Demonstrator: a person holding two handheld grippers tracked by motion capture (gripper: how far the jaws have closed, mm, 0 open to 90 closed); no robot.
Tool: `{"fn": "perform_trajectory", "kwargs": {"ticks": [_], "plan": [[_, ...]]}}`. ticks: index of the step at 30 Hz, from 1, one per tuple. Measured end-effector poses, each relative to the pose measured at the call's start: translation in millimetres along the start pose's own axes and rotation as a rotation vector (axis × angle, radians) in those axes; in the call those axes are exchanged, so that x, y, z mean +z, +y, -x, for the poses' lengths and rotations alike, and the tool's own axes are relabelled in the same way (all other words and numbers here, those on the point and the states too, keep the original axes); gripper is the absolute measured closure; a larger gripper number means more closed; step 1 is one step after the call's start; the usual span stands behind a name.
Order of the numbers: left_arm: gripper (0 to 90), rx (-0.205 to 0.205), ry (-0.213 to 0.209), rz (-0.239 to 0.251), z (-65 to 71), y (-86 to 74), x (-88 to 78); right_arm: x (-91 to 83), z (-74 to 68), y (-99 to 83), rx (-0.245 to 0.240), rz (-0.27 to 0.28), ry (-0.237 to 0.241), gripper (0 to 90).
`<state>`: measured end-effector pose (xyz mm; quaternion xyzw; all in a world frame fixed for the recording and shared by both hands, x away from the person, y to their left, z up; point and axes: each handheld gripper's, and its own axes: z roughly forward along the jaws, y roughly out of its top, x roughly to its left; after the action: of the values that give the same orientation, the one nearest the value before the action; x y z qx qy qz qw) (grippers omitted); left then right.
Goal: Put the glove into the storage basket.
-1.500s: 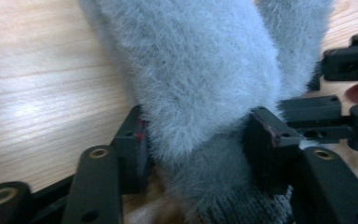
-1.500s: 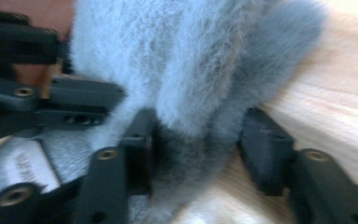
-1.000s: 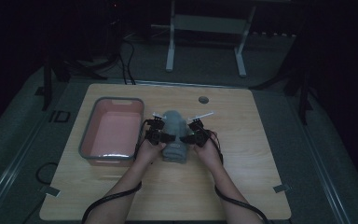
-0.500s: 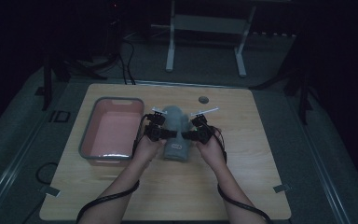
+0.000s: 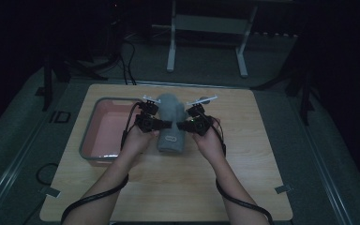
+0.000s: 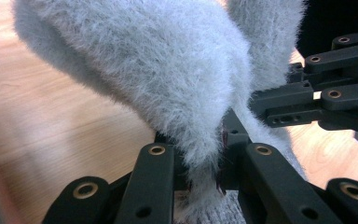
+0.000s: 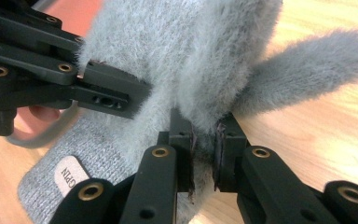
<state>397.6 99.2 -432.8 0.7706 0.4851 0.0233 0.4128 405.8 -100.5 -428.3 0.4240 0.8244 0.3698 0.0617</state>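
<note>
A grey fluffy mitten (image 5: 171, 123) with a ribbed cuff and a small white label (image 7: 70, 176) is at the table's middle, its cuff end toward the person. My left gripper (image 5: 162, 124) is shut on the mitten's left edge, with fur pinched between its jaws (image 6: 205, 161). My right gripper (image 5: 182, 125) is shut on the opposite edge, pads squeezing the fabric (image 7: 204, 140). A fuzzy thumb (image 7: 307, 63) sticks out to the side. Each gripper view also shows the other gripper close by: the right gripper (image 6: 303, 105) and the left gripper (image 7: 112, 91).
A grey-rimmed tray with a pink inside (image 5: 88, 140) sits just left of the left hand. A small dark disc (image 5: 207, 99) lies near the wooden table's (image 5: 168, 187) far edge. Metal stand legs (image 5: 171, 51) rise from the floor beyond the table.
Both grippers have moved a little away from the person with the mitten held between them; its far end now stands higher.
</note>
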Motion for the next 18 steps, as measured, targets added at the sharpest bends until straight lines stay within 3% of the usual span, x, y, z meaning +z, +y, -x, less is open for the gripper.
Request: {"fn": "perform_trajectory", "kwargs": {"ticks": [3, 4, 10, 18], "plan": [[80.1, 0.004, 0.003, 0.000, -0.4, 0.8, -4.4, -2.7, -5.7, 4.6, -0.008, 0.003, 0.005, 80.8], [80.1, 0.017, 0.018, 0.000, -1.8, 4.1, -17.9, -4.3, -13.5, 10.5, -0.024, 0.007, 0.003, 80.8], [80.0, 0.030, 0.042, 0.003, -8.1, 8.4, -37.4, -4.2, -30.2, 25.0, -0.051, 0.011, 0.002, 80.9], [80.1, 0.036, 0.099, 0.000, -27.3, 8.3, -68.8, 10.0, -57.4, 47.2, -0.057, 0.017, 0.031, 80.9]]}}
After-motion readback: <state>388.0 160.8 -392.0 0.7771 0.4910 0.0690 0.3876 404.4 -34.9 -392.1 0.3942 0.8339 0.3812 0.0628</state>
